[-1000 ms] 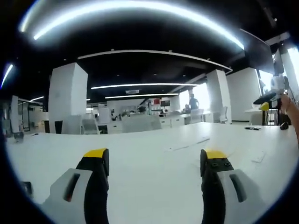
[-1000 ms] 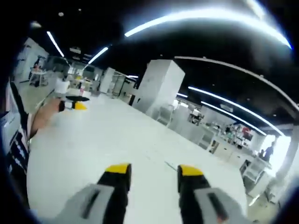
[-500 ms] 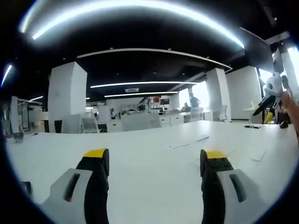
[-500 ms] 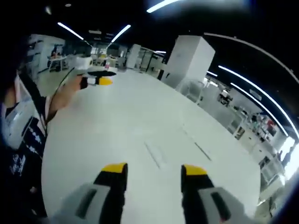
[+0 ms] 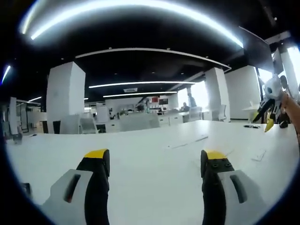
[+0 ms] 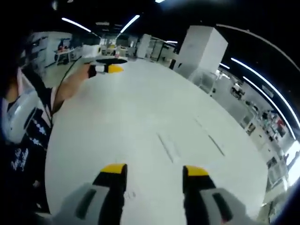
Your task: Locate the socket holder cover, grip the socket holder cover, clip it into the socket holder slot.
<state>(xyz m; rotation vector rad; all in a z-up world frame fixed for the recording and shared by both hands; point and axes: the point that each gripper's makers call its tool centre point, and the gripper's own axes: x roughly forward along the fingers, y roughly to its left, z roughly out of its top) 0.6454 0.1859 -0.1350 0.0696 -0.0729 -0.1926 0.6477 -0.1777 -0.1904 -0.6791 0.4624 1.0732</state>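
The socket holder cover cannot be picked out with certainty. The only candidates are thin pale flat strips [image 6: 167, 147] lying on the broad white table [image 6: 117, 122] ahead of the right tongs. They are too small and too faint to tell what they are. In the left gripper view the same kind of thin strips [image 5: 187, 142] lie on the table well beyond the tongs. A small flat white piece [image 5: 258, 156] rests nearer the right edge.

The left tongs [image 5: 157, 157], black with yellow tips on grey bodies, are spread wide and hold nothing. They hover low over bare table surface. The right tongs [image 6: 152, 169], of the same build, are likewise spread apart and empty above the table. The strips lie just ahead of them, between the lines of the two tips.

In the right gripper view the left tongs appear at the far end of the table [image 6: 107, 69], held out on a person's bare forearm [image 6: 70, 86]. Dark printed clothing [image 6: 23, 140] shows at the left edge. In the left gripper view the right tongs appear at the right edge [image 5: 269, 107], tilted downward.

Beyond the table stand a large white square pillar [image 5: 65, 96] and rows of office desks and chairs, under long ceiling light strips [image 5: 140, 7].
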